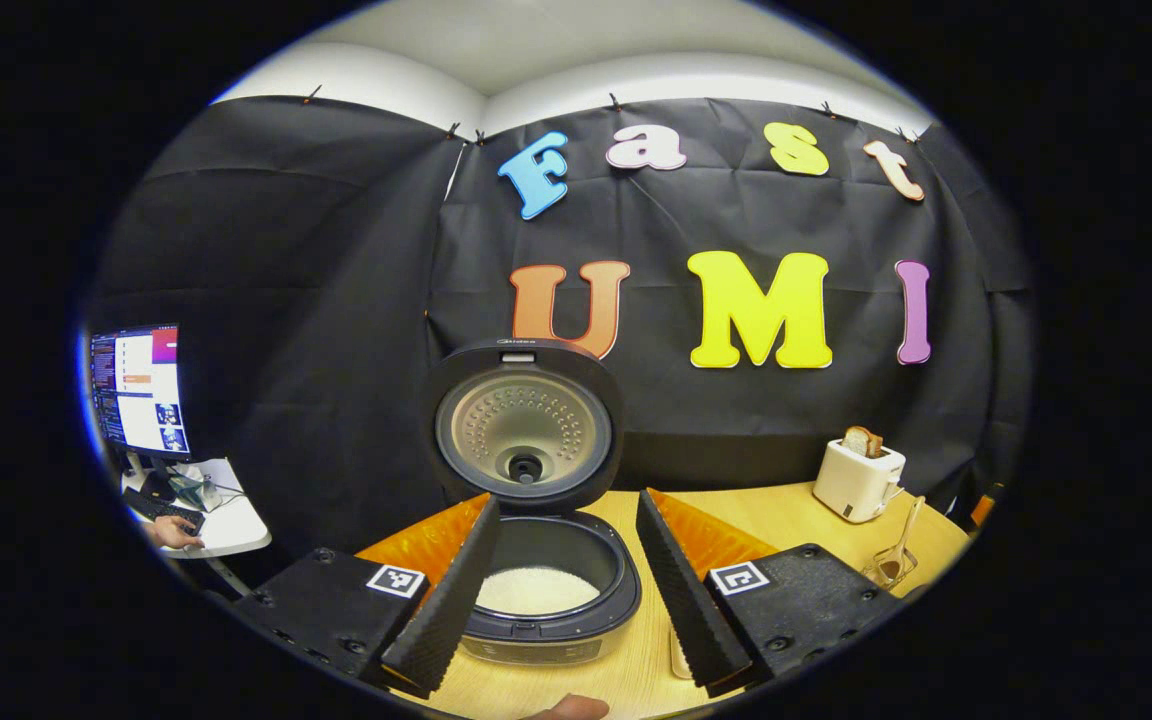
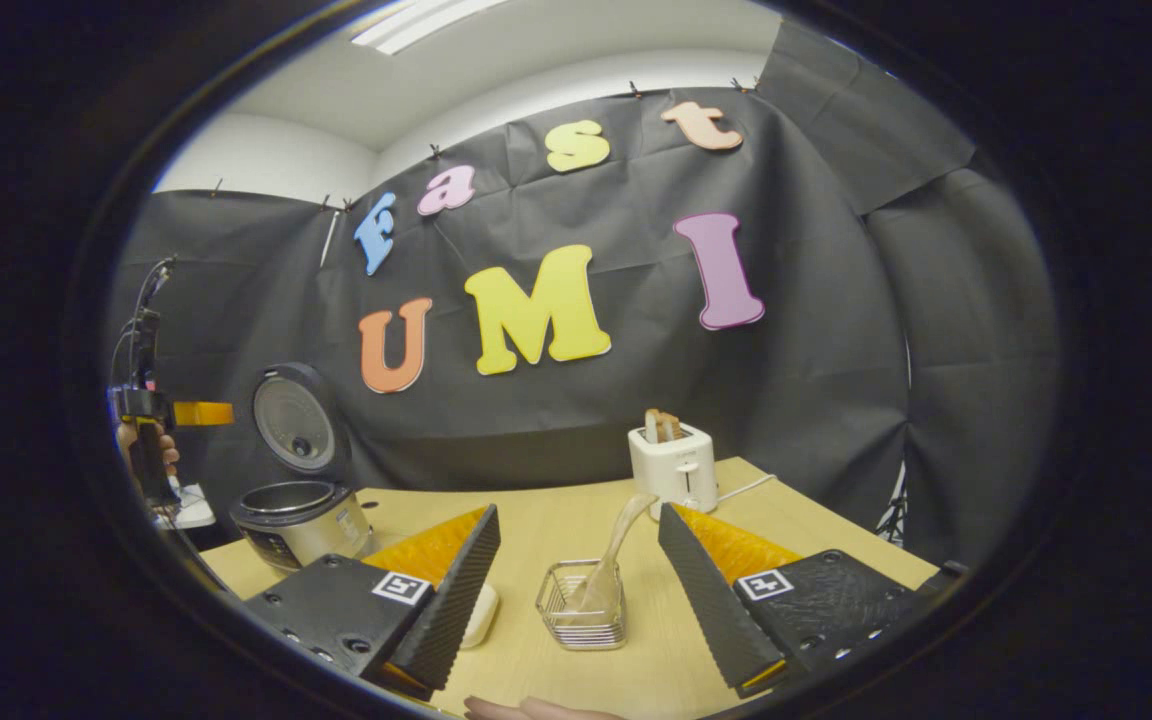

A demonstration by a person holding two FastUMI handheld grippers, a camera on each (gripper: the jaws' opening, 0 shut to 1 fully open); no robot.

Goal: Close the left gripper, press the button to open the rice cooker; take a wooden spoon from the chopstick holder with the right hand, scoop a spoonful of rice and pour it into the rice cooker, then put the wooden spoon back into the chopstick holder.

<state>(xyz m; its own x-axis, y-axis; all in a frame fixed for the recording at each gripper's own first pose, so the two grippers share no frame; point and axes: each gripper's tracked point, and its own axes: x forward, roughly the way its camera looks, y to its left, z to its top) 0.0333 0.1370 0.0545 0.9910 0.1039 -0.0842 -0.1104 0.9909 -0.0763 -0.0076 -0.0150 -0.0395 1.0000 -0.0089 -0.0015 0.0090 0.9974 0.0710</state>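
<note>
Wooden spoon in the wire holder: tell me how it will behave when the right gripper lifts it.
The wooden spoon looks rigid and light. It leans in the chopstick holder, so it may pivot when pinched. The small wire holder could tip or slide if the spoon catches.

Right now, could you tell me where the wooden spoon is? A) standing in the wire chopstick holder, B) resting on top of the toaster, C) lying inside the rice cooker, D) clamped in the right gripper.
A: the wooden spoon stands tilted in the wire chopstick holder, between the open fingers of the right gripper, which do not touch it.
</note>
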